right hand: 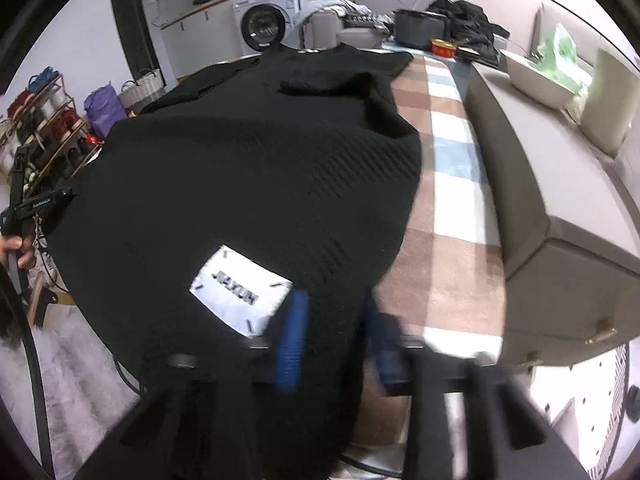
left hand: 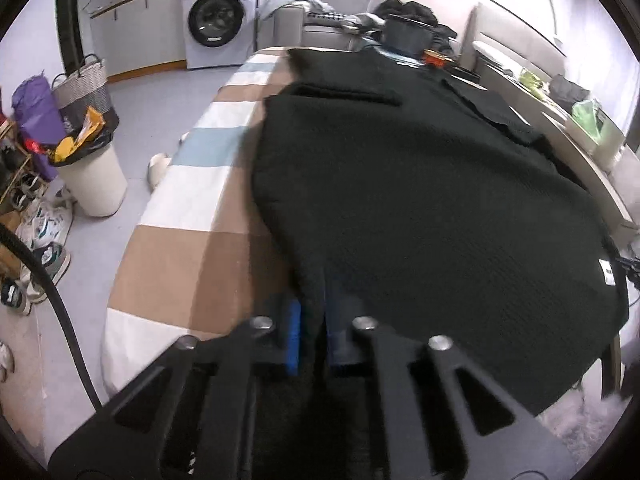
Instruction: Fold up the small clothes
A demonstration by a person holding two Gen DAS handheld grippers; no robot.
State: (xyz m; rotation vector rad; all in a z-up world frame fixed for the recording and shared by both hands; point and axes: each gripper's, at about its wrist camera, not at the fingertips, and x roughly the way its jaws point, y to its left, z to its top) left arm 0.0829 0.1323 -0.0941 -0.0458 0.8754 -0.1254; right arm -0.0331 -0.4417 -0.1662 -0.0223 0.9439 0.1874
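A black knitted garment (left hand: 420, 184) lies spread flat over a table with a checked brown, white and blue cloth (left hand: 192, 216). My left gripper (left hand: 316, 338) is shut on a fold of its near hem, and the black fabric rises between the blue pads (left hand: 294, 336). In the right wrist view the same garment (right hand: 248, 168) shows a white sewn label (right hand: 240, 292) near the hem. My right gripper (right hand: 338, 340) is shut on the hem just right of that label, with cloth bunched between its blurred blue pads (right hand: 294, 340). A hand (right hand: 20, 250) holding the left gripper shows at the left edge.
At the table's far end stand a dark pot (right hand: 420, 32), a red tin (right hand: 444, 46) and a heap of dark clothes (right hand: 468, 20). A grey sofa (right hand: 560, 200) runs along one side. On the floor side are a full white bin (left hand: 92, 176), shoes and a washing machine (left hand: 218, 20).
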